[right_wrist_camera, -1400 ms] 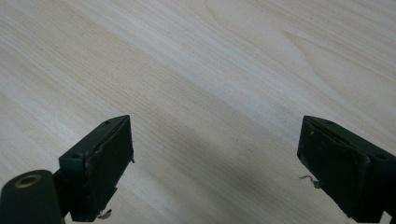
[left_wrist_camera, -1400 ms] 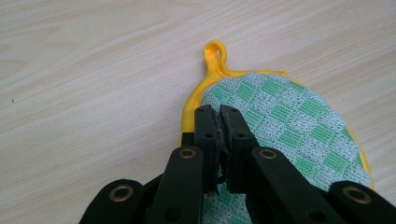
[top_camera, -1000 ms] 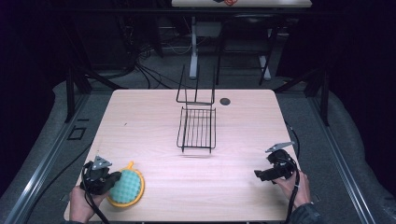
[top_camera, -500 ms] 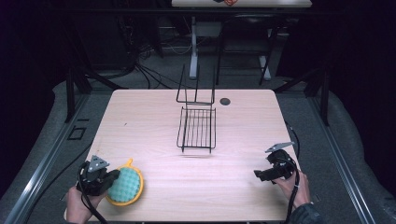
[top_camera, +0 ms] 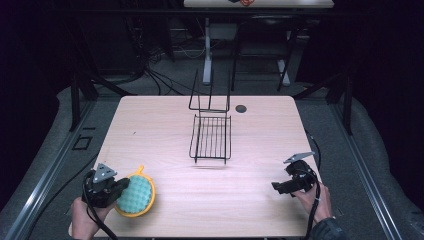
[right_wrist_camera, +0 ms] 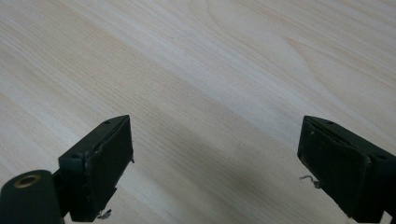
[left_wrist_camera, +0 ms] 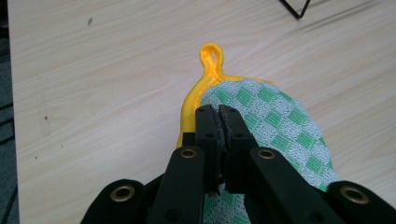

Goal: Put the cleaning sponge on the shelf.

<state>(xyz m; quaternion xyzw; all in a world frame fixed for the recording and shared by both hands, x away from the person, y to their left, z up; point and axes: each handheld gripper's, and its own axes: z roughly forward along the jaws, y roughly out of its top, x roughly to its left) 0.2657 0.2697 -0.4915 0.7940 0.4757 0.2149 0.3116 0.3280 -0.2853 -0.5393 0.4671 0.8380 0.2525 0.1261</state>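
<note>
A pale wooden desk (top_camera: 165, 130) with a black wire rack (top_camera: 211, 136) at centre. Lower left, the left gripper (top_camera: 119, 187) has its jaws closed on a green checked potholder (top_camera: 136, 194). Lower right, the right gripper (top_camera: 276, 187) rests, jaws wide apart.

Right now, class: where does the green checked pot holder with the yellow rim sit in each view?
High view: pot holder near the table's front left corner, against the left gripper.
Left gripper view: center and lower right, shut jaws pinching its edge, yellow loop pointing away.
Right gripper view: bare wooden table between open jaws.
Shared landmark: the tabletop's wood grain.
</note>
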